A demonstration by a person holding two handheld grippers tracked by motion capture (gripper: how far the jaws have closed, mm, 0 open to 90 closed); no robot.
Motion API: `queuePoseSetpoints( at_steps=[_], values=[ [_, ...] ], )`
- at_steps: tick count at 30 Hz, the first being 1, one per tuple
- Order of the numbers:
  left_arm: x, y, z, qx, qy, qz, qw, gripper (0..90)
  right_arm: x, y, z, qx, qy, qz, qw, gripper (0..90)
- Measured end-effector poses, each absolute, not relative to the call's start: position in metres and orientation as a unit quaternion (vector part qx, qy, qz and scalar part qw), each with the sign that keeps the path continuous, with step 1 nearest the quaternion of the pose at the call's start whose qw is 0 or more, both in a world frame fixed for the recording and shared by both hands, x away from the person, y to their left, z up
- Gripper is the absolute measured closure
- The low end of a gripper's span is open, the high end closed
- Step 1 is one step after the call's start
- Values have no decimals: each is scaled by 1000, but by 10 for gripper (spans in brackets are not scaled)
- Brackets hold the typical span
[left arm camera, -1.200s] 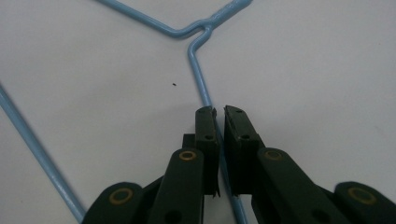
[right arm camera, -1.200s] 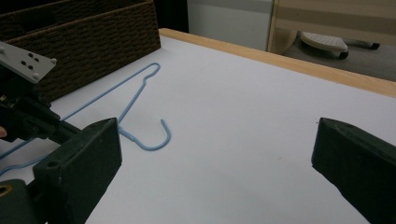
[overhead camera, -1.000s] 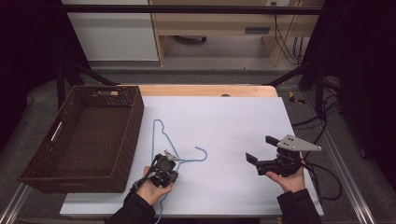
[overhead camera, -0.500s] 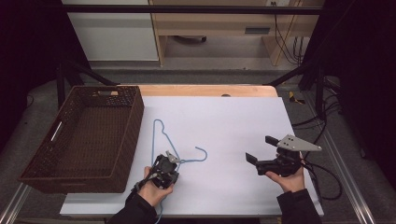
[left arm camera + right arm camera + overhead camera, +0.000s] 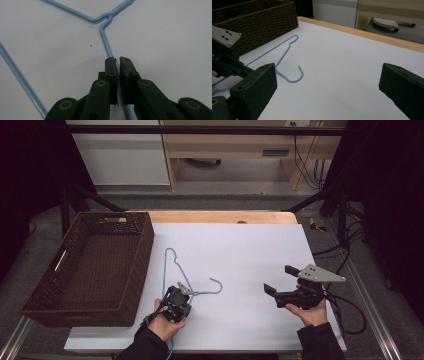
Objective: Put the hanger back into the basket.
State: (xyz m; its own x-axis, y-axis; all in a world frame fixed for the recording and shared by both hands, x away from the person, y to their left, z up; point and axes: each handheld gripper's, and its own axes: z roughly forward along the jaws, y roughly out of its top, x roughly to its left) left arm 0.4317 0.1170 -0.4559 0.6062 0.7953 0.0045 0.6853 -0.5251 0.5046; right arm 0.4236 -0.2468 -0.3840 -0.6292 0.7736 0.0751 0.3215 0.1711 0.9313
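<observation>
Where the white table sheet (image 5: pixel 250 255) meets a wooden edge, the left gripper (image 5: pixel 118 62) pinches a thin blue wire hanger (image 5: pixel 106 37) — the right gripper (image 5: pixel 280 282) gapes wide beside a dark woven basket (image 5: pixel 135 250).

Hanger (image 5: pixel 172 270): pale blue wire, uniform colour, no markings. It lies just beside the basket (image 5: pixel 85 270), which is dark brown with a woven wicker pattern. Table cover (image 5: pixel 250 250) beside the basket: plain white, one tiny dark speck near the hanger's neck. Table edge (image 5: pixel 220 216) beyond the basket: light wood tone. Left gripper (image 5: pixel 117 61): black jaws, brass-coloured rivets. Right gripper (image 5: pixel 280 282): black jaws, light grey plate on top.
</observation>
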Motion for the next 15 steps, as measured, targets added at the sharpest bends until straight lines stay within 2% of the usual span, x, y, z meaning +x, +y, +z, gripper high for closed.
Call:
queuePoseSetpoints(
  at_steps=[15],
  values=[
    [426,115,-460,825,491,125,250,846,423,-248,-383,375,731,528,214,20]
  ],
)
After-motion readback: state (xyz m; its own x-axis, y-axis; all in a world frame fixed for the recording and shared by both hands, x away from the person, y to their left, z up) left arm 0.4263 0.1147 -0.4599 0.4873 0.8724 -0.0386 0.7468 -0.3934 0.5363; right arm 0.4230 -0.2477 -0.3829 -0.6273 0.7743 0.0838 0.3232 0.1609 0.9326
